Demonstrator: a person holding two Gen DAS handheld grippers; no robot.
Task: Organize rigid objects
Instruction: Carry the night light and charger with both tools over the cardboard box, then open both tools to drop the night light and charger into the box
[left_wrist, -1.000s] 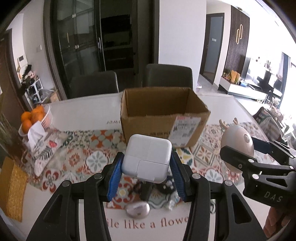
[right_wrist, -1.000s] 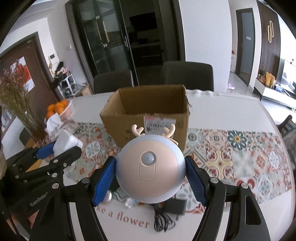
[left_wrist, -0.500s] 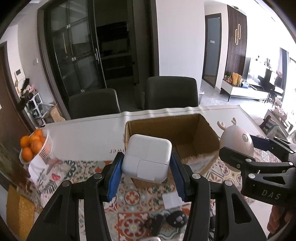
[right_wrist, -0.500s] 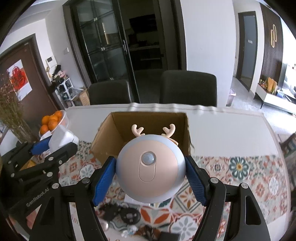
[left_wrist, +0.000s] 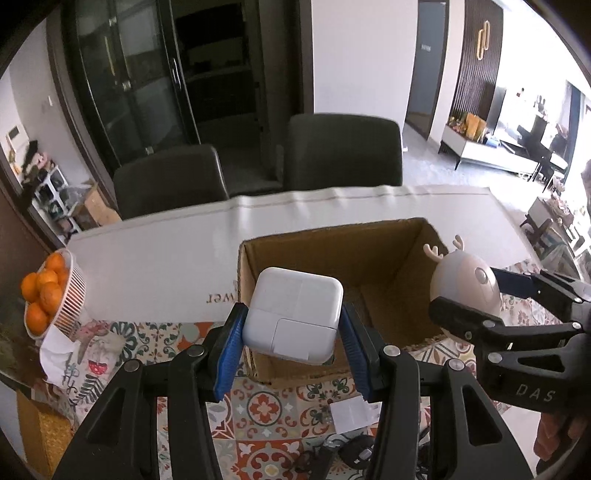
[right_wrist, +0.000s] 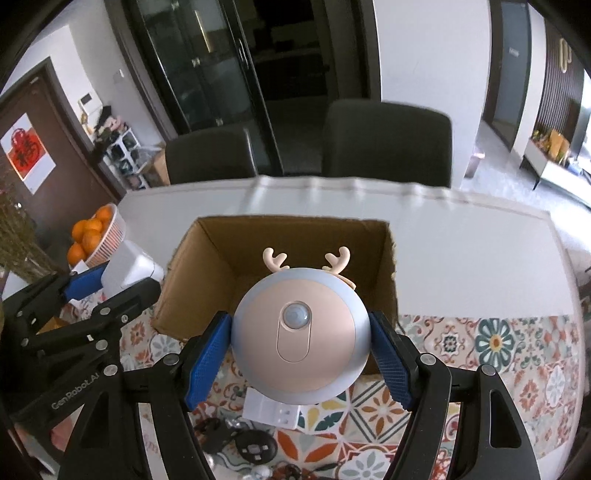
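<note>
In the left wrist view, the left gripper (left_wrist: 293, 334) has its blue fingers (left_wrist: 231, 350) clamped on a white power adapter (left_wrist: 293, 317), held in the air over the near left wall of the open cardboard box (left_wrist: 369, 266). The adapter is not yet clear of that wall. To do this step well, carry it further forward until it hangs over the box floor, lower it inside, and only then part the fingers, so it does not catch the rim and tumble onto the patterned runner (left_wrist: 266, 410). The right gripper (left_wrist: 476, 299) shows at the right edge, gripping a round deer-shaped night light (left_wrist: 463, 290) above the box's right side.

In the right wrist view, the right gripper (right_wrist: 301, 350) is closed on the night light (right_wrist: 301, 332), its antlers pointing toward the box's (right_wrist: 295, 240) far wall. It sits over the near edge of the opening. Since both loads aim for the same box, I judge it wise to keep the two grippers apart and release one at a time. Small dark items and a white plug (right_wrist: 271, 408) lie on the tabletop (right_wrist: 461, 251) below, yet to be sorted.
</note>
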